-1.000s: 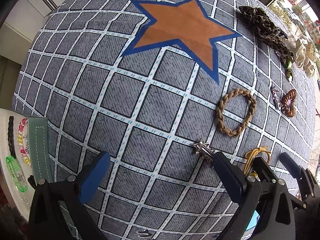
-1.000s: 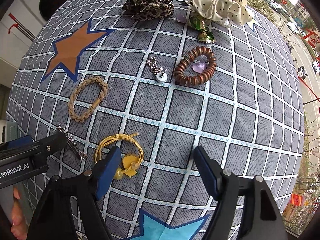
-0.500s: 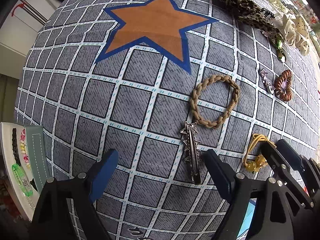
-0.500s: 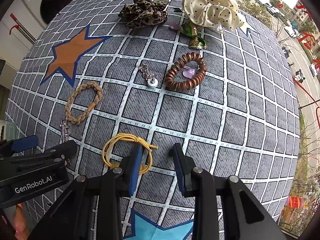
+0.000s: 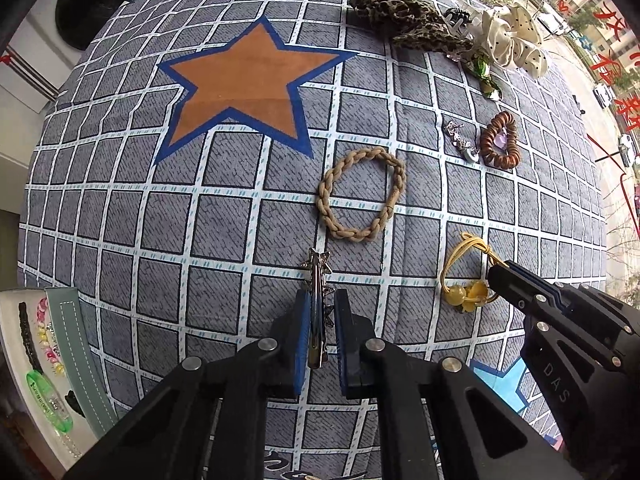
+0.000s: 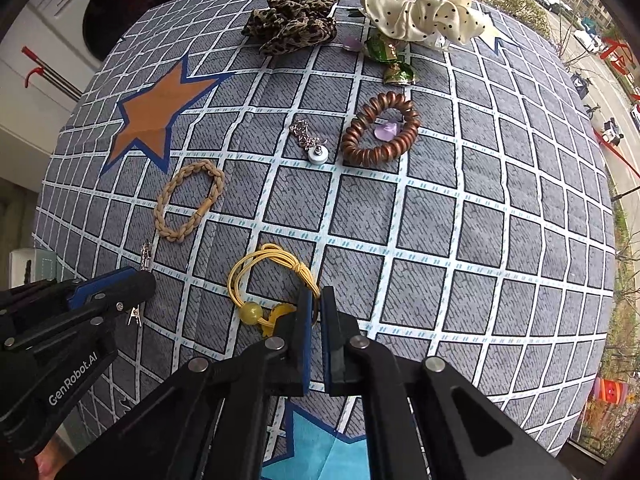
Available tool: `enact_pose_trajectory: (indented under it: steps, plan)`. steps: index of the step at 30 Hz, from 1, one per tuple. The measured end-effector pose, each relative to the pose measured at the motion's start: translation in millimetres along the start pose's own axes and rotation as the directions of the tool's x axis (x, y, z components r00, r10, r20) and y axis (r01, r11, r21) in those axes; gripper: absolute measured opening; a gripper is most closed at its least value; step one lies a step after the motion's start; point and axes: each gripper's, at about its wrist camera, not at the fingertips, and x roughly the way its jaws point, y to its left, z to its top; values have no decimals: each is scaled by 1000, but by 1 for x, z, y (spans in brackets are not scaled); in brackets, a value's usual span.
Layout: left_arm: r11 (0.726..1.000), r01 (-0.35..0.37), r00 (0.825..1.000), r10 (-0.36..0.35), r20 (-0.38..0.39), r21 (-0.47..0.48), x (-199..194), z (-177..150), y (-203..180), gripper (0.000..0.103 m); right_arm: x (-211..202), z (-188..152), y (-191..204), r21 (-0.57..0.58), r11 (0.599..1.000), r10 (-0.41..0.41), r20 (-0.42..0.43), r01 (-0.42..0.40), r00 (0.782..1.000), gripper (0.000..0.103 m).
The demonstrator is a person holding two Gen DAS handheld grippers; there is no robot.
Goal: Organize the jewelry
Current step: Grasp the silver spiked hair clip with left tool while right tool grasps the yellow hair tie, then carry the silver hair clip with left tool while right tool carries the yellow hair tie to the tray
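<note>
- Two grippers work over a desk (image 5: 120, 208) covered by a grey grid-pattern cloth with an orange star (image 5: 240, 80) printed on it.
- Left gripper (image 5: 320, 312): the jaws are closing, with the silver star-tipped hair clip (image 5: 317, 280) pinched lengthwise between the blue pads. The clip's star end projects beyond the fingertips.
- Right gripper (image 6: 316, 304): the jaws are clenched on the cord of the yellow hair tie (image 6: 272, 280). Its loop and yellow beads lie to the left of the fingertips.
- Braided tan hair tie (image 5: 362, 194): lies flat on the cloth, just beyond the clip and below the star.
- Copper spiral hair tie (image 6: 380, 130): lies farther back, with a pale purple piece inside its ring. A small silver chain charm (image 6: 310, 142) lies just beside it on the left.
- Far edge: leopard-print scrunchie (image 6: 292, 24), cream polka-dot scrunchie (image 6: 420, 4) and a green foil piece (image 6: 390, 60).
- White tray (image 5: 44, 344): sits at the left desk edge and holds bracelets and beaded items.
</note>
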Motion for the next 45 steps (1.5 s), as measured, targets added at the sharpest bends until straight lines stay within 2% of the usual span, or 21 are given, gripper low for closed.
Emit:
enact_pose_trajectory:
  steps: [8, 10, 13, 20, 24, 35, 45]
  plan:
    - [1000, 8, 1000, -9, 16, 22, -19, -38, 25, 19, -12, -24, -20, 99, 993, 71, -10, -70, 997, 4]
    - [999, 5, 1000, -6, 21, 32, -22, -59, 38, 19, -15, -29, -25, 120, 989, 87, -13, -84, 996, 4]
    - [999, 2, 1000, -4, 30, 44, -21, -81, 54, 19, -23, -36, -29, 127, 987, 98, -16, -96, 995, 4]
    - [998, -4, 999, 1, 48, 66, -52, -136, 84, 19, -42, -53, -28, 138, 985, 107, -15, -103, 994, 4]
    - [998, -2, 999, -1, 48, 55, -69, -145, 99, 19, -52, -61, -25, 147, 983, 118, -15, -114, 993, 4]
    - [1000, -20, 997, 19, 81, 8, -76, -154, 128, 19, -82, -67, 18, 71, 987, 142, -7, -141, 990, 4]
    - [993, -42, 992, 55, 114, -111, -96, -190, 192, 19, -102, -69, 108, -108, 969, 221, -25, -223, 975, 4]
